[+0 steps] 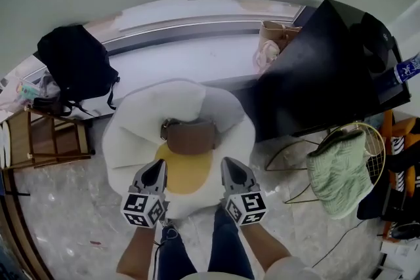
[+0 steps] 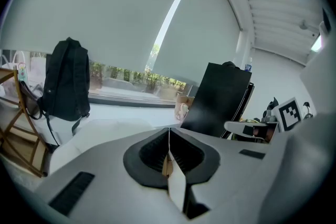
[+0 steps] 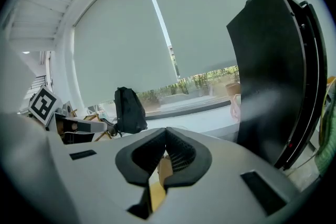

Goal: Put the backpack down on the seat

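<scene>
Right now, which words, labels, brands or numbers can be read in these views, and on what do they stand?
None can be read.
The blue label at the head view's right edge: white print, too small to read.
Cubes on the left gripper and right gripper: square marker patterns only, no letters.

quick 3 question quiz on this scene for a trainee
1. True or false: the left gripper and right gripper are both shut and empty.
2. What lies on the egg-shaped seat? A) brown bag B) green cloth C) book
3. Fill in: the backpack by the window is ____ in colour.
Key: 1 true; 2 A; 3 black
</scene>
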`<state>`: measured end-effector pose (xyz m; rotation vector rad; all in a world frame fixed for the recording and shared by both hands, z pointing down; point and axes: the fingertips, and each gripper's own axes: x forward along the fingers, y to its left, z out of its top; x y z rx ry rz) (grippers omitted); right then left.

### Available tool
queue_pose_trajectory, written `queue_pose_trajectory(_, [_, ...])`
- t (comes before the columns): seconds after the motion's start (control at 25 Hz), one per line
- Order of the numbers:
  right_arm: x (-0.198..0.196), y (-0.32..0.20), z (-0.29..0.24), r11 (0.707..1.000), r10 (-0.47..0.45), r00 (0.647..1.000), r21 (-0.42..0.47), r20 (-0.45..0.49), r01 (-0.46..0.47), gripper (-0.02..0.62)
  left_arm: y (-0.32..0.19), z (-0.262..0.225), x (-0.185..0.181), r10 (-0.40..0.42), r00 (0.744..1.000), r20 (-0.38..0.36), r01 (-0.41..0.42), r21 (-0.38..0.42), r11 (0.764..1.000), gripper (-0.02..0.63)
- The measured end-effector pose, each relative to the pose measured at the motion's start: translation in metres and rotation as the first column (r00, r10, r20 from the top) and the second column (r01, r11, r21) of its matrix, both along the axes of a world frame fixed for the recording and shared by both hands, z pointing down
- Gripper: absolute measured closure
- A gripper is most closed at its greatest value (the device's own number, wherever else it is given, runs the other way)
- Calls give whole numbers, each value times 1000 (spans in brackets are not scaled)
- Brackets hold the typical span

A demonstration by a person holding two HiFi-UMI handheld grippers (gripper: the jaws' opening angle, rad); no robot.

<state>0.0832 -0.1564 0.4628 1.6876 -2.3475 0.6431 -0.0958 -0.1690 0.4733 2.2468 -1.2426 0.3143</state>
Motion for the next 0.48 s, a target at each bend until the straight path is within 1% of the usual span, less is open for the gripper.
queue_pose_trajectory(0.12, [4, 7, -26, 1000, 26, 999, 15, 20, -27, 566, 10, -25, 4, 15, 1000, -8, -15, 15, 1000, 571])
queue_pose_trajectory(0.24, [13, 13, -50, 998, 49, 999, 32, 23, -50, 565, 16, -51, 5, 25, 1000, 2, -25, 31, 999, 571])
queue_pose_trajectory(0.36, [17, 19, -75, 997, 46, 999, 57, 2, -46, 565, 19, -76, 4, 29, 1000, 11, -30, 72, 997, 571])
queue_pose_trajectory(0.48, [14, 28, -93, 996, 39, 999, 75, -1, -38, 566, 24, -96, 2, 32, 999, 2, -33, 91, 995, 571])
